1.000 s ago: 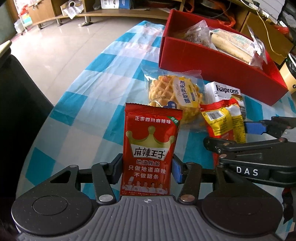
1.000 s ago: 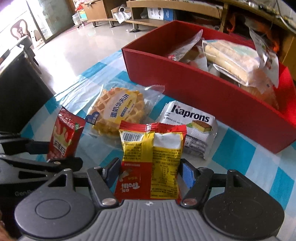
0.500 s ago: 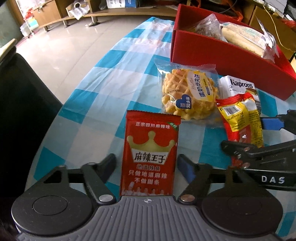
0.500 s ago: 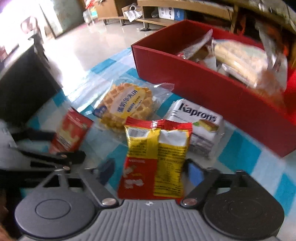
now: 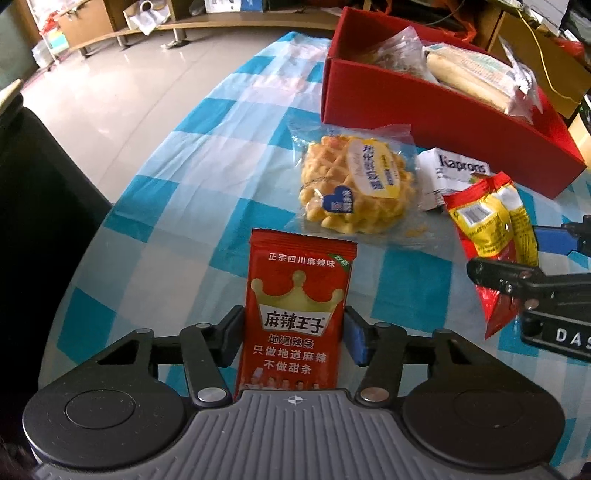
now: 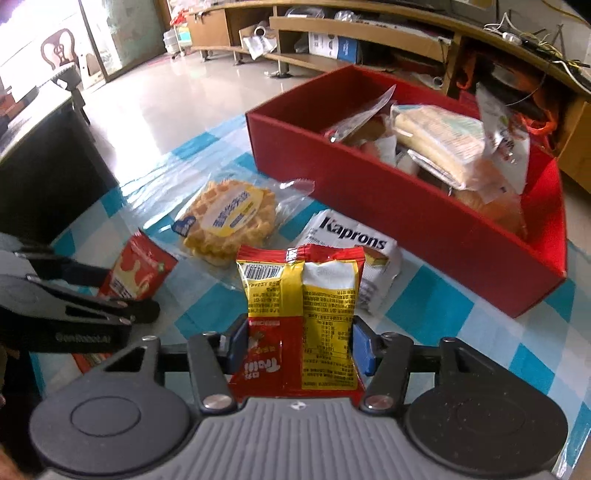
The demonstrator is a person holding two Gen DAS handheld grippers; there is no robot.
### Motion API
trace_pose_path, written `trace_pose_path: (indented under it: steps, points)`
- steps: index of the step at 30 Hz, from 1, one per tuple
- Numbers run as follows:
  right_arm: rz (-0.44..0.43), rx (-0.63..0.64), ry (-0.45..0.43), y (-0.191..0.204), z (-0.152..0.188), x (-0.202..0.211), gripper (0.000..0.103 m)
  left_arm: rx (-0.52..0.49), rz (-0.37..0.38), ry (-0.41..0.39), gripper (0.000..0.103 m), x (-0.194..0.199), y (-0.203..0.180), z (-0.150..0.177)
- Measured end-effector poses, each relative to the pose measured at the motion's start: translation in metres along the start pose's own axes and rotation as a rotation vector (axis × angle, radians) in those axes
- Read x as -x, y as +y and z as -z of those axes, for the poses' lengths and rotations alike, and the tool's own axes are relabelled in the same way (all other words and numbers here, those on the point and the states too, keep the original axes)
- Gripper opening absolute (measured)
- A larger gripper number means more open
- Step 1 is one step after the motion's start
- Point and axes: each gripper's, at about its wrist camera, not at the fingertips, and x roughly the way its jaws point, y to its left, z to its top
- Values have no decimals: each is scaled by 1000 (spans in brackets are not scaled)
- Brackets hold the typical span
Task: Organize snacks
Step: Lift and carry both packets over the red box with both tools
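My left gripper (image 5: 295,338) is shut on a red spicy-strip packet (image 5: 297,306) with a gold crown and holds it upright above the checked table. My right gripper (image 6: 297,345) is shut on a yellow and red snack packet (image 6: 301,314), which also shows in the left wrist view (image 5: 491,232). The red packet shows at the left of the right wrist view (image 6: 138,273). A wrapped waffle (image 5: 354,188) (image 6: 231,223) and a white Kaprons packet (image 5: 450,177) (image 6: 354,251) lie on the table in front of a red box (image 5: 436,122) (image 6: 406,199) holding several snack bags.
The table has a blue and white checked cloth (image 5: 192,206) and a rounded left edge. A dark chair back (image 5: 44,206) stands to the left. Low wooden shelves (image 6: 332,29) and a tiled floor lie beyond the table.
Both grippers opened around their packets half a second ago and have shut on them again. Both have lifted and drawn back a little from the red box.
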Motion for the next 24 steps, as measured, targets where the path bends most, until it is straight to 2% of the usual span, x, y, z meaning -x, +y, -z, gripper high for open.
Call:
trace_pose_path:
  steps: [8,24]
  points:
    - [-12,-37,-75,-9,-7,25,56,-24,15,-89,62,24,-19,-9]
    - [-5,-92,-149,-29,-17,46,56,-43,61,-162,63,42,-47,-33]
